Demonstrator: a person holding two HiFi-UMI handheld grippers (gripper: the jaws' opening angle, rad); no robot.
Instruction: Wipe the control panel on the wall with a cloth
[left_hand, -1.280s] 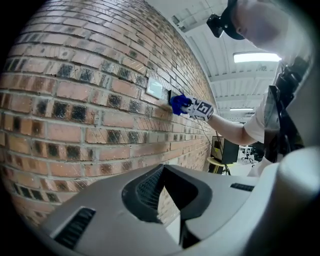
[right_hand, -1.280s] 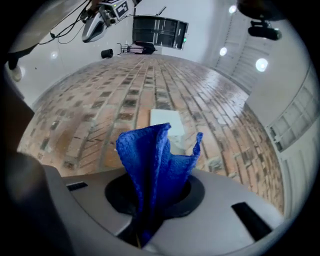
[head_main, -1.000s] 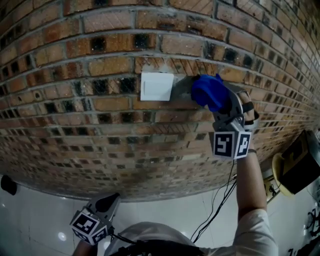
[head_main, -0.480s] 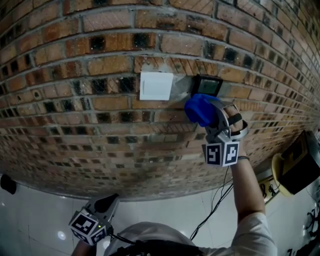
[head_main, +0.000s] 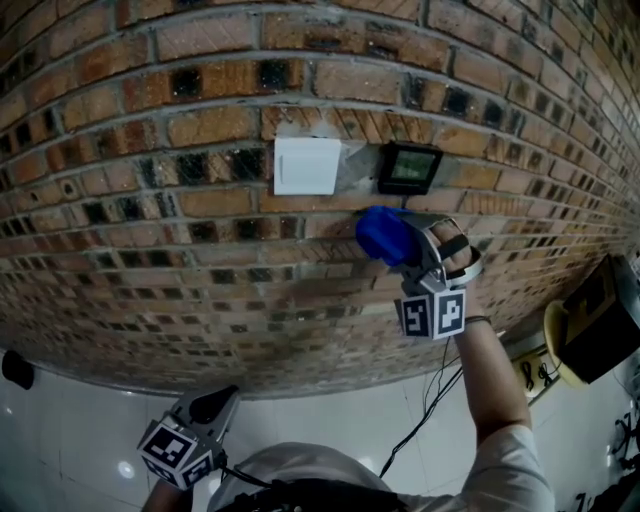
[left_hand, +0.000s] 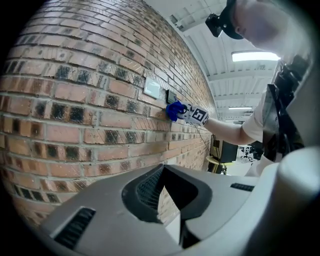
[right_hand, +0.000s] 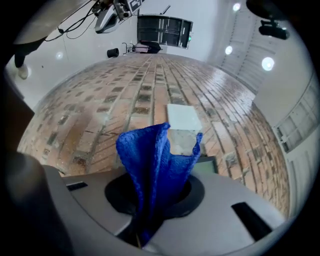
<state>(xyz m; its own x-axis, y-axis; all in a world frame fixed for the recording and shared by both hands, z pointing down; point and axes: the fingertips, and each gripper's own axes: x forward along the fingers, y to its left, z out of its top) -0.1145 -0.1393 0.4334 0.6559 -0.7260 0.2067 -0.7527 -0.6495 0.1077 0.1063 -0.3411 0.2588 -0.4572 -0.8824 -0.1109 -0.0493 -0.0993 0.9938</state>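
Pinching the blue cloth (head_main: 385, 233) in my right gripper (head_main: 403, 250), jaws clamped on its bunched fold, I hold it at the brick wall (head_main: 150, 250), just below the control panel's (head_main: 409, 168) lower left corner and off the white switch plate's (head_main: 306, 165) lower right corner. My left gripper (head_main: 212, 405) hangs low, jaws together, empty.

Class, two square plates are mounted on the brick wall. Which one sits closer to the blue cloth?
The dark control panel, just above the cloth; the white plate is further left.
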